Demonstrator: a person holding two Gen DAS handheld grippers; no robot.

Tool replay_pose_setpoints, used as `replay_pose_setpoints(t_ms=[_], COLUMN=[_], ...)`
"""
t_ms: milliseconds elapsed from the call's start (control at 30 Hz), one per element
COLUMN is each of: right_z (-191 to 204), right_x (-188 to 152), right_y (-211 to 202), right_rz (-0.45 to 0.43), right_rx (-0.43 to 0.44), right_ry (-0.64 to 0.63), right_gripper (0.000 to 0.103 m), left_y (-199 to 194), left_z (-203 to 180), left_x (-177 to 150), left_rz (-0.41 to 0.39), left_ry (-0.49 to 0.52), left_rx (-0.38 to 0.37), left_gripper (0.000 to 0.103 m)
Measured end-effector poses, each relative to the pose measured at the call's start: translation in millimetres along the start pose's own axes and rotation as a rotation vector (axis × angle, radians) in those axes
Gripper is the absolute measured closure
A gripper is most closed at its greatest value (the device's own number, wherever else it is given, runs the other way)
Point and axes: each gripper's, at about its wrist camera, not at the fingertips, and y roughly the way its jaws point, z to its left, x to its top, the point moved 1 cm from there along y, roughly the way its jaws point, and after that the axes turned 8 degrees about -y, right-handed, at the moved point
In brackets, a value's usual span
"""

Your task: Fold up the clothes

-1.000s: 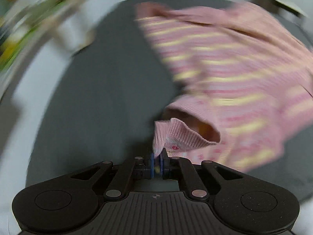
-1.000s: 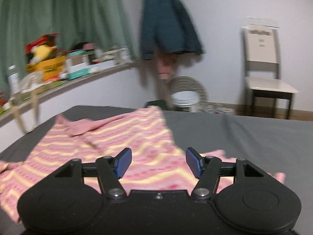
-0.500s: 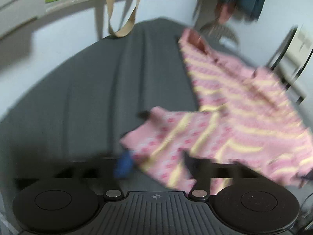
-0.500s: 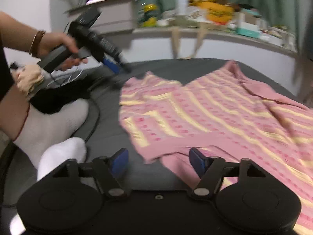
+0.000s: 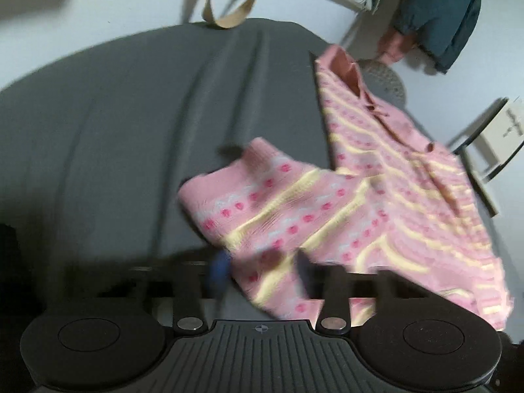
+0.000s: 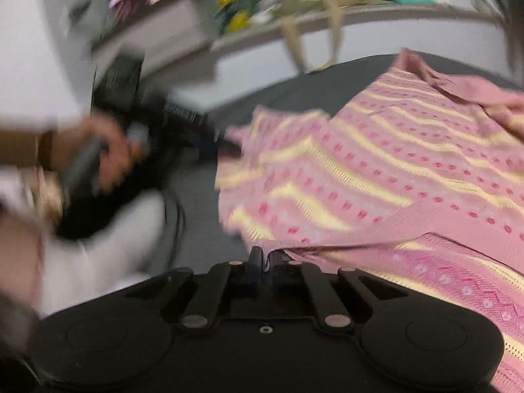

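Note:
A pink sweater [image 5: 376,196] with yellow stripes and pink dots lies spread on a dark grey bed surface [image 5: 131,131]. One sleeve [image 5: 262,203] is folded over towards me. My left gripper [image 5: 262,265] is open, its blurred fingers straddling the sleeve's end. In the right wrist view the sweater [image 6: 376,170] fills the right half. My right gripper [image 6: 263,257] is shut on its near edge. The left gripper [image 6: 229,145] shows there too, held by a hand [image 6: 108,150], with its tip at the sleeve.
Tan bag straps [image 5: 229,19] hang from a cluttered shelf [image 6: 327,16] beyond the bed. A teal jacket [image 5: 442,16] hangs on the wall and a chair [image 5: 497,131] stands at the right. A white-socked foot [image 6: 108,252] rests at the bed's left.
My left gripper let go of the sleeve, opened and pulled back over it. My right gripper swung left, came down to the sweater's near edge and shut on it.

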Motion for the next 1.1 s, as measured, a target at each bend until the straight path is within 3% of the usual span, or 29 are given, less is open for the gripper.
replay_pose_setpoints(t_ms=[67, 167, 300, 333, 433, 467, 567, 733, 867, 900, 967, 1100], right_z=[-20, -50, -75, -79, -83, -83, -83, -88, -97, -98, -99, -98], right_x=[9, 19, 17, 13, 5, 4, 3, 4, 1, 1, 1, 3], right_y=[-9, -18, -11, -9, -4, -4, -4, -6, -7, -8, -9, -10], right_rz=[-0.049, -0.083, -0.047, -0.040, -0.032, -0.033, -0.045, -0.074, -0.090, -0.090, -0.092, -0.092], right_rx=[0.007, -0.024, -0.073, -0.072, -0.069, -0.067, -0.069, -0.038, -0.018, -0.017, -0.016, -0.017], right_ry=[0.106, 0.220, 0.304, 0.320, 0.346, 0.346, 0.345, 0.354, 0.409, 0.412, 0.411, 0.402], right_gripper=[0.098, 0.098, 0.098, 0.098, 0.098, 0.098, 0.094, 0.094, 0.093, 0.093, 0.093, 0.093], left_y=[2, 5, -1, -6, -26, -33, -44, -38, -15, -12, -8, -1], left_z=[-2, -11, -27, -31, -45, -52, -81, -131, -160, -164, -169, -178], left_x=[8, 20, 30, 30, 18, 10, -18, -70, -102, -105, -111, -121], left_rz=[-0.008, -0.046, -0.134, -0.149, -0.200, -0.234, -0.304, -0.284, -0.218, -0.212, -0.216, -0.198], left_ry=[-0.030, -0.008, 0.070, 0.102, 0.230, 0.310, 0.636, 1.159, 1.469, 1.518, 1.609, 1.784], left_rx=[-0.036, 0.000, 0.082, 0.089, 0.041, 0.018, -0.024, -0.070, -0.001, 0.010, 0.046, 0.111], left_gripper=[0.072, 0.072, 0.071, 0.066, 0.017, 0.011, 0.011, 0.011, 0.012, 0.014, 0.032, 0.055])
